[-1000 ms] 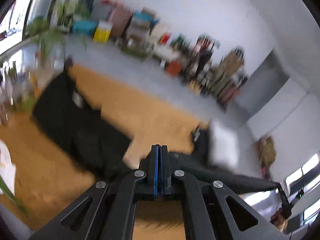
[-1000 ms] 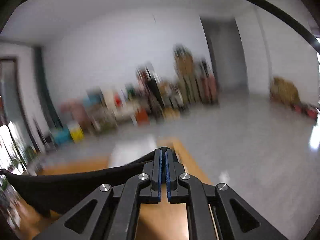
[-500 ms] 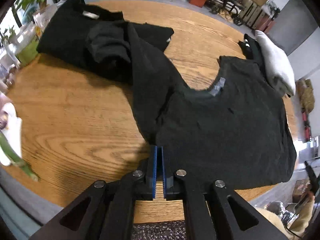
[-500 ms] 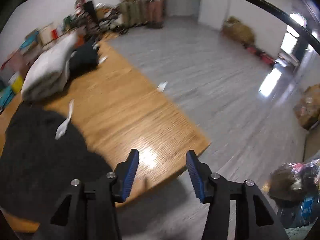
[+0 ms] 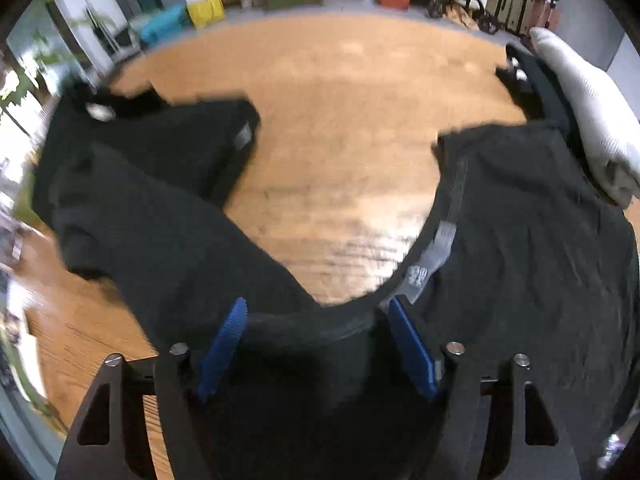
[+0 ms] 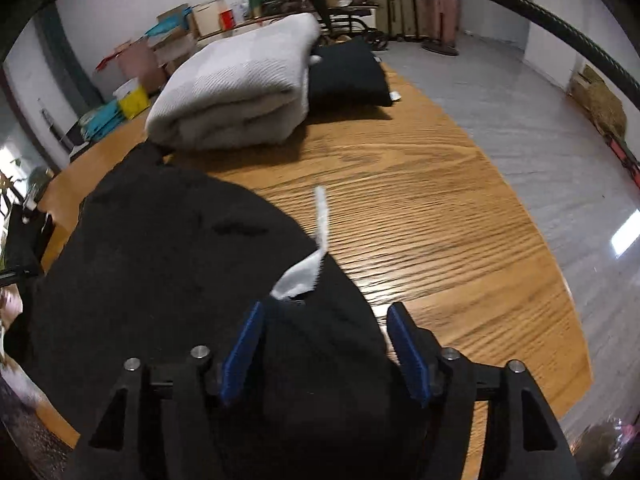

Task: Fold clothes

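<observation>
A black T-shirt (image 5: 532,240) lies spread on the wooden tabletop (image 5: 340,128), its neckline with the grey label facing the left claw (image 5: 316,336), which is spread wide over the collar edge. The right claw (image 6: 324,340) is spread too, straddling a shirt edge beside a white tag (image 6: 304,276). A folded white garment (image 6: 240,92) and a folded black one (image 6: 348,72) sit beyond.

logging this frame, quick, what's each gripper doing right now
Left gripper: open, black t-shirt collar between its fingers, not clamped.
Right gripper: open, black fabric between its fingers.
</observation>
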Available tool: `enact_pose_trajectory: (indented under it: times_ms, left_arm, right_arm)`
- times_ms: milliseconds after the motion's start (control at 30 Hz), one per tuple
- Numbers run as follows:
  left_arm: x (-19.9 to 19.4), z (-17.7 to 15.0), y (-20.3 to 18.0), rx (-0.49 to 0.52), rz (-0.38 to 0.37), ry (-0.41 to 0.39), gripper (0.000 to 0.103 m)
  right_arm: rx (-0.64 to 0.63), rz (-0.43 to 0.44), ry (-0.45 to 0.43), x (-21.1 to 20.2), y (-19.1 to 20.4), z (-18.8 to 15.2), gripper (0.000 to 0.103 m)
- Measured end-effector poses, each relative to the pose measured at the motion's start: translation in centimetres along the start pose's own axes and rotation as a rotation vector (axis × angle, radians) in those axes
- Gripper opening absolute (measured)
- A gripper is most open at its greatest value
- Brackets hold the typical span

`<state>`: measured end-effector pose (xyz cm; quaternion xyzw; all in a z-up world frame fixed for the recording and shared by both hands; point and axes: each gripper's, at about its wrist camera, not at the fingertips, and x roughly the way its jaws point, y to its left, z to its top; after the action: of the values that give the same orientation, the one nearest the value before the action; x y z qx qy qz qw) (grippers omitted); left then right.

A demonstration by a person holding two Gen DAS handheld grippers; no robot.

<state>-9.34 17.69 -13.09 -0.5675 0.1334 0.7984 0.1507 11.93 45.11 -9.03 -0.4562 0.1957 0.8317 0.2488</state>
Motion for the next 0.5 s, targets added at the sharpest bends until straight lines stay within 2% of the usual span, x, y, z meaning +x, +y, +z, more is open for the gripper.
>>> enact_pose_trajectory:
  times_ms: [33,100,133,167,200,233,267,300,333,400,500]
  left_arm:
    - [0.1,-0.1,0.1,0.003,-0.004,0.009,0.070]
    - [0.1,-0.6,0.6,0.019,-0.012,0.012,0.057]
    - [-0.1,-0.9,0.9,0.010,-0.017,0.006,0.046]
    - [-0.3,-1.1,1.3,-0.005,-0.027,0.005,0.029]
    - [-0.5,-1.3,1.5,-0.011,-0.045,0.007,0.018]
    - [-0.7,-1.5,1.7,-0.015,-0.063,0.009,0.011]
    - [-1.0,-1.8,1.7,-0.015,-0.077,0.008,0.010]
    - [-1.3,-2.1,1.7,-0.017,-0.087,0.001,0.010]
    - [-1.8,-2.1,2.0,-0.030,-0.109,-0.011,0.009]
    - [-3.4,-2.2,3.1,-0.086,-0.170,-0.045,0.009]
    - [-6.4,-2.5,5.5,-0.176,-0.271,-0.087,0.009]
  right_arm:
    - [-0.007,0.003,0.001,-0.1,-0.1,-0.2,0.075]
    - [-0.019,0.012,0.005,-0.3,-0.2,-0.8,0.075]
    - [-0.029,0.023,0.008,-0.6,0.2,-1.4,0.075]
    - [-0.043,0.039,0.011,-0.7,0.3,-1.7,0.075]
    - [-0.060,0.049,0.013,-0.7,0.7,-2.0,0.074]
    - [-0.078,0.055,0.015,-0.6,1.2,-2.3,0.063]
    - [-0.093,0.041,0.011,-0.5,1.6,-2.6,0.050]
    - [-0.102,0.016,-0.003,-0.8,2.0,-2.7,0.027]
    - [-0.112,-0.010,-0.016,-1.0,2.4,-2.9,0.016]
    - [-0.090,-0.037,-0.061,-1.9,2.4,-2.7,0.001]
    - [-0.024,-0.056,-0.140,-4.0,1.2,-1.5,0.001]
